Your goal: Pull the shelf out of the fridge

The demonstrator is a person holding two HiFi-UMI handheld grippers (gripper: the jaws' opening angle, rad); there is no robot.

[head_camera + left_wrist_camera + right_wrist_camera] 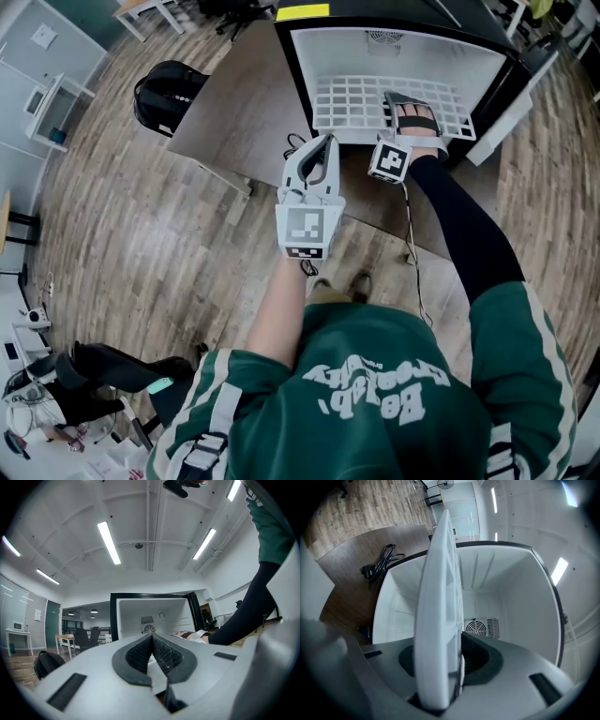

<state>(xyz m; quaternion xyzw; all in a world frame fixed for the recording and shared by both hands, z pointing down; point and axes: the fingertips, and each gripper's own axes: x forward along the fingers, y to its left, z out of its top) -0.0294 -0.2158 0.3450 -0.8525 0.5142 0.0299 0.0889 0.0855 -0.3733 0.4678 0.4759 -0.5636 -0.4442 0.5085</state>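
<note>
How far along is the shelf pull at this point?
Done: the fridge stands open and the right gripper is clamped on the front edge of the shelf. In hand: the pull itself, as the shelf lies mostly inside. Left to do: drawing it fully out. The left gripper is shut and empty.

We see a brown tabletop (pixel 225 122) carrying the open fridge (pixel 394 37) ahead of the left fingers (pixel 323 159). A black cable (pixel 296 143) lies on it just left of their tips. Far left, a black backpack (pixel 167 94) sits on the wooden floor (pixel 141 234).
</note>
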